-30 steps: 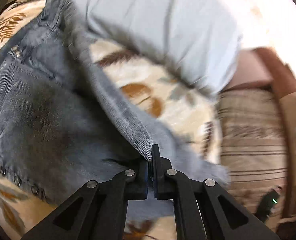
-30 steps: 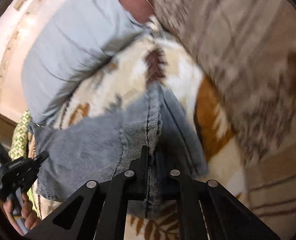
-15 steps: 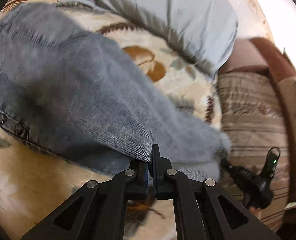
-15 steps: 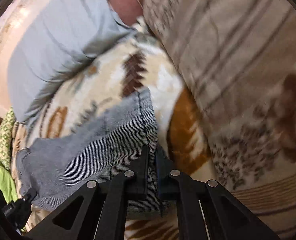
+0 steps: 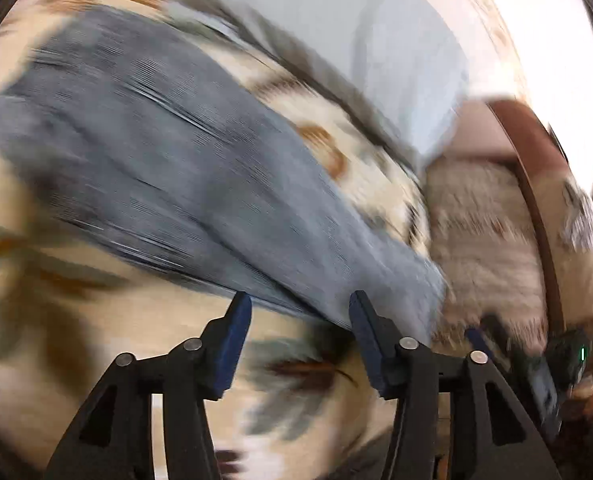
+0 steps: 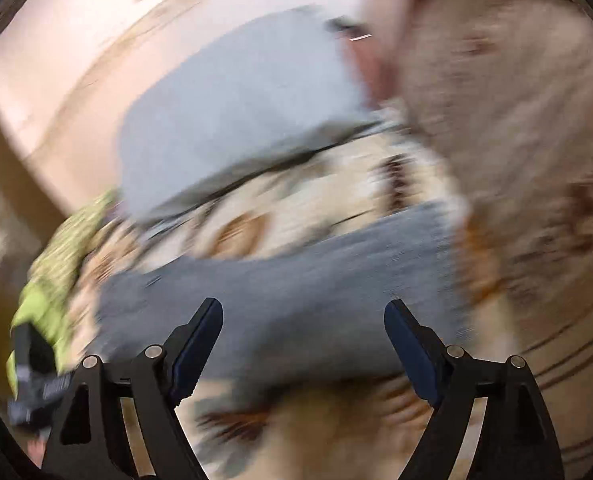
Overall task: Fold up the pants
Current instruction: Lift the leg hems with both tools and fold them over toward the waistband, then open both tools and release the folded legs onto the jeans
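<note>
The folded grey denim pants point(image 5: 200, 184) lie on the cream leaf-patterned blanket point(image 5: 96, 320); left gripper point(image 5: 298, 312) and right gripper point(image 6: 302, 320) have jaws spread wide, holding nothing.

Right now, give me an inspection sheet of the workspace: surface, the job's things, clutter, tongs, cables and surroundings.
Surface: cream blanket with brown leaf print, on a bed.
Job's things: grey-blue denim pants lie on the blanket in a long band; both views are blurred.
Clutter: pale blue pillow beyond the pants; lime-green patterned cloth at the bed's far edge.
Tongs: left tongs open, empty, at the pants' near edge; right tongs open, empty, over the pants.
Cables: nothing seen.
Surroundings: beige striped blanket beside the pants; brown wooden bed frame.
</note>
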A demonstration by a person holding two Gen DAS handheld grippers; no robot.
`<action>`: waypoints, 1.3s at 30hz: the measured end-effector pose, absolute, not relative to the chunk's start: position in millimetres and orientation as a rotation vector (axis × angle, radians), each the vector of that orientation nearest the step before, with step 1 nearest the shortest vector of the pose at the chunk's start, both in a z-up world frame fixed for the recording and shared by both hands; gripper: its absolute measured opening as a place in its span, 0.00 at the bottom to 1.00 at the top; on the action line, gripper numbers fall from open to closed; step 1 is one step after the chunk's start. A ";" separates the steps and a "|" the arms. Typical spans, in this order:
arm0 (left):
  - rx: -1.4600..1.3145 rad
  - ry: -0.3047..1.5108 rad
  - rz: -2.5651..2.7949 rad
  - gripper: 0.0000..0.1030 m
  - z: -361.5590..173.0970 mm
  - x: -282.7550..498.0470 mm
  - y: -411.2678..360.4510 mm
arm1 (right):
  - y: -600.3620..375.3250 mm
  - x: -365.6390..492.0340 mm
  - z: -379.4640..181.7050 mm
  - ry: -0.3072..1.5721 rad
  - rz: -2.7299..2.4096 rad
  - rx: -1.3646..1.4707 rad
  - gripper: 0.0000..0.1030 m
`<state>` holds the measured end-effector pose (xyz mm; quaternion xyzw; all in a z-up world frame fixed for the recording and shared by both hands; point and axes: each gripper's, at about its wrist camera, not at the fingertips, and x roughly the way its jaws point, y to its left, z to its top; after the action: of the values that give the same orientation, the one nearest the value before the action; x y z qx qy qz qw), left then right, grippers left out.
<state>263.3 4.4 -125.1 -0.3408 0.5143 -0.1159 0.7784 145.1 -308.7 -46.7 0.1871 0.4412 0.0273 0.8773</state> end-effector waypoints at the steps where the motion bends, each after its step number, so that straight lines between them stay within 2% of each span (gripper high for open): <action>1: -0.751 1.102 -0.202 0.56 -123.2 262.9 28.2 | -287.8 148.9 -49.8 0.940 0.125 0.371 0.82; 8: -0.925 1.085 0.004 0.56 -136.6 277.5 152.7 | -153.3 184.0 -70.9 0.989 0.430 0.240 0.81; 14: -0.948 1.130 0.036 0.57 -155.9 313.0 183.7 | -62.3 212.5 -80.9 1.005 0.555 0.031 0.82; 17: -1.001 1.151 0.044 0.56 -181.9 343.5 197.1 | -27.2 227.3 -95.1 1.046 0.563 -0.065 0.81; 19: -1.011 1.159 0.048 0.53 -194.2 358.9 206.8 | -8.3 245.2 -116.4 1.107 0.564 -0.079 0.71; 20: -1.025 1.165 0.046 0.52 -203.1 363.8 209.6 | -2.7 253.1 -126.0 1.128 0.562 -0.086 0.61; 21: -1.046 1.166 0.033 0.51 -208.6 366.0 213.5 | 5.5 260.8 -136.1 1.144 0.567 -0.088 0.56; 26: -1.133 1.105 -0.006 0.48 -222.1 368.9 227.8 | 34.2 269.4 -163.4 1.169 0.599 -0.147 0.57; 28: -1.115 1.111 0.002 0.48 -221.5 372.1 226.8 | 39.5 266.5 -163.6 1.152 0.564 -0.197 0.51; 29: -1.095 1.114 0.014 0.47 -220.8 373.7 224.8 | 40.9 267.5 -164.7 1.149 0.532 -0.212 0.43; 30: -1.074 1.116 0.025 0.39 -219.1 372.4 222.9 | 41.6 267.5 -164.5 1.144 0.517 -0.232 0.32; 31: -1.039 1.118 0.046 0.25 -216.8 373.6 221.3 | 42.0 267.7 -164.8 1.139 0.504 -0.256 0.29; 32: -1.017 1.120 0.060 0.19 -216.0 370.4 219.0 | 42.2 267.9 -165.3 1.139 0.498 -0.267 0.25; 33: -1.020 1.120 0.069 0.13 -215.0 368.2 220.1 | 39.3 268.3 -163.5 1.144 0.500 -0.242 0.11; 35: -1.053 1.095 0.072 0.06 -203.2 352.7 226.1 | 34.8 267.3 -154.6 1.142 0.520 -0.201 0.03; 39: -0.980 0.998 0.071 0.03 -166.4 336.7 220.4 | 33.4 265.0 -135.7 1.125 0.545 -0.175 0.01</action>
<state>336.7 220.4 -166.4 -0.4508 0.4591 0.0328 0.7648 265.0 33.4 -135.7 -0.0818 0.5258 0.2549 0.8074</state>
